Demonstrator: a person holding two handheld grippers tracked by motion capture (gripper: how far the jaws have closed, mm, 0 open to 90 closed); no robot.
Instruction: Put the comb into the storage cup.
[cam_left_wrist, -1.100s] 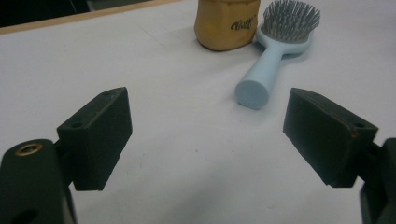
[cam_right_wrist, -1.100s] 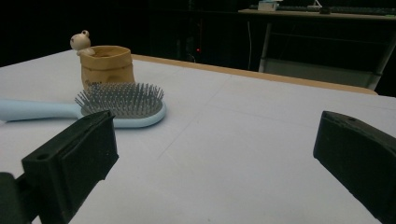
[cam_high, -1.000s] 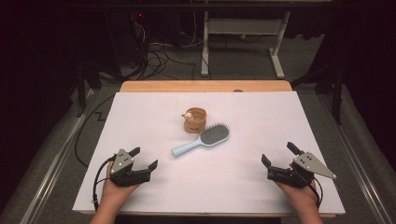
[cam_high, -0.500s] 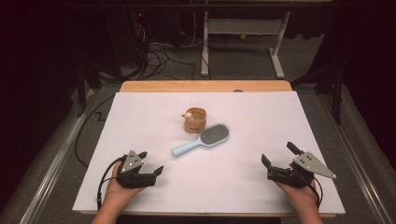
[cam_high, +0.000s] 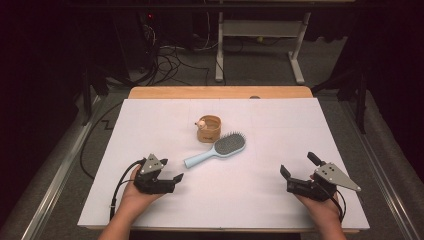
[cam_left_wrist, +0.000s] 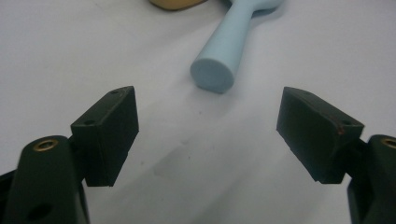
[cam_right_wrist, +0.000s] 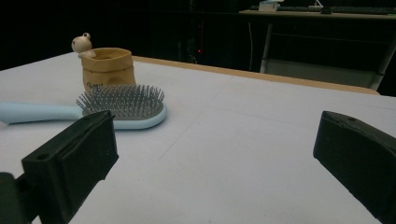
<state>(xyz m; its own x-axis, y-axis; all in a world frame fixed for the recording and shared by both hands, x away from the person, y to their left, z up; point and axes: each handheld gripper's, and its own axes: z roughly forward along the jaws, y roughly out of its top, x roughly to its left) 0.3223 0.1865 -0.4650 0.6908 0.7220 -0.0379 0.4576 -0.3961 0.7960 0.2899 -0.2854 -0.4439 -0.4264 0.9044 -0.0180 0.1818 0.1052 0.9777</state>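
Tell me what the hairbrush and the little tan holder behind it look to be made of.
Hairbrush: smooth, matte pale-blue body, likely plastic; grey pad with thin pins, their material unclear. Tan holder: creased, rolled rim like a paper bag, yet probably molded ceramic or resin; small cream figure on its rim.

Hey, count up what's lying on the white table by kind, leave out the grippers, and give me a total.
Light blue hairbrush: 1
Tan pouch-shaped holder with a small figure on its rim: 1
Total: 2
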